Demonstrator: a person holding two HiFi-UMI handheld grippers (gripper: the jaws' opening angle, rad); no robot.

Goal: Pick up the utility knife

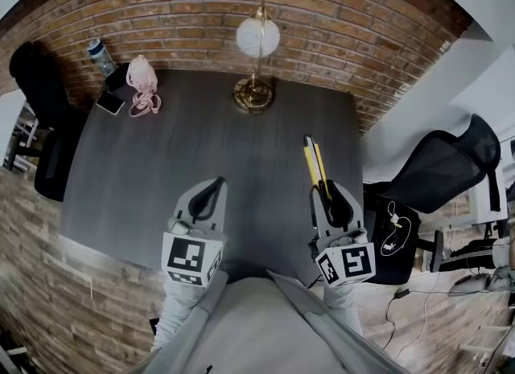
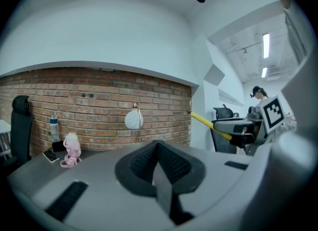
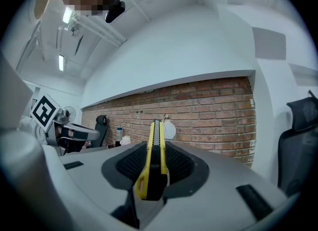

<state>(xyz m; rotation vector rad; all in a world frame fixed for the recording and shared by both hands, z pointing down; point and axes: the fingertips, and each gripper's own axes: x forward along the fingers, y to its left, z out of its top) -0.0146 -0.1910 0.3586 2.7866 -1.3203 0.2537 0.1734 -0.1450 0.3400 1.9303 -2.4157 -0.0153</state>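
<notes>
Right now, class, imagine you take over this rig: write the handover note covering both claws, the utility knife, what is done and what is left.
Left claw: shut, empty, above the table.
Right claw: shut on the utility knife, which sticks out forward, about level.
Done: knife is picked up, clear of the table.
Left: only hold it steady.

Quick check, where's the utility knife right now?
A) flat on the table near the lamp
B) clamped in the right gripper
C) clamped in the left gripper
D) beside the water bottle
B: the right gripper view shows the yellow-and-black utility knife pinched between the pads of the right gripper, blade end pointing toward the brick wall.
</notes>
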